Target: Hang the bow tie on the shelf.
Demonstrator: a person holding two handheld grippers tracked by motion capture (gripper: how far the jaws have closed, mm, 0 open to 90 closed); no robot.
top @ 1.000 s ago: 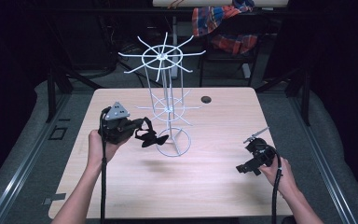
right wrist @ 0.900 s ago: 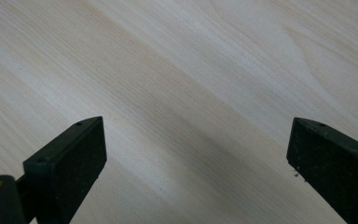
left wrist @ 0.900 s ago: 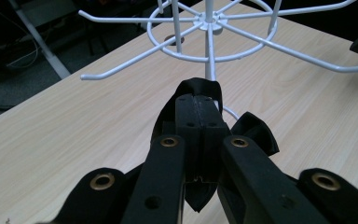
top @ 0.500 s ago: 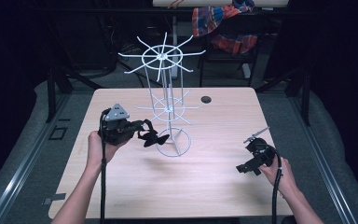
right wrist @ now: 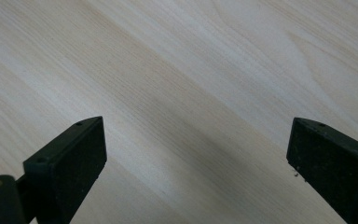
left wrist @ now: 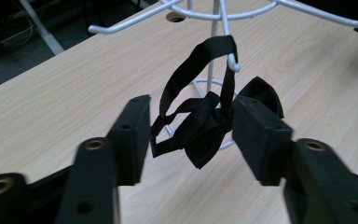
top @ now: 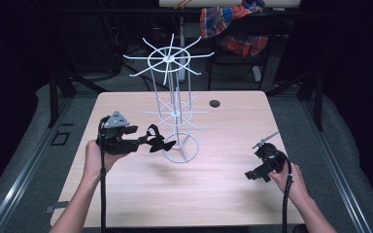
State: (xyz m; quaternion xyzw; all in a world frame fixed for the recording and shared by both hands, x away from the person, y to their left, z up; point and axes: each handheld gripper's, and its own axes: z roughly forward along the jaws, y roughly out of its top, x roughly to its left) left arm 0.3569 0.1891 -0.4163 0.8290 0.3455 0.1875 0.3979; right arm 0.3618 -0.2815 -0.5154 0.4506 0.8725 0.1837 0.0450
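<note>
Pale wood-grain table (top: 213, 194) carries a white wire rack (top: 175, 111); my left gripper (left wrist: 191, 135) gapes around a hooked black fabric bow tie (left wrist: 205, 121), my right gripper (right wrist: 196, 158) wide, empty.

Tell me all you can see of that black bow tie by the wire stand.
The bow tie is black fabric, a knotted bow with a thin strap loop. The strap hangs over the tip of a hook on the white wire stand, so the bow dangles above the wooden table. It sits between the open jaws of the left gripper; the right jaw looks close against the bow.
</note>
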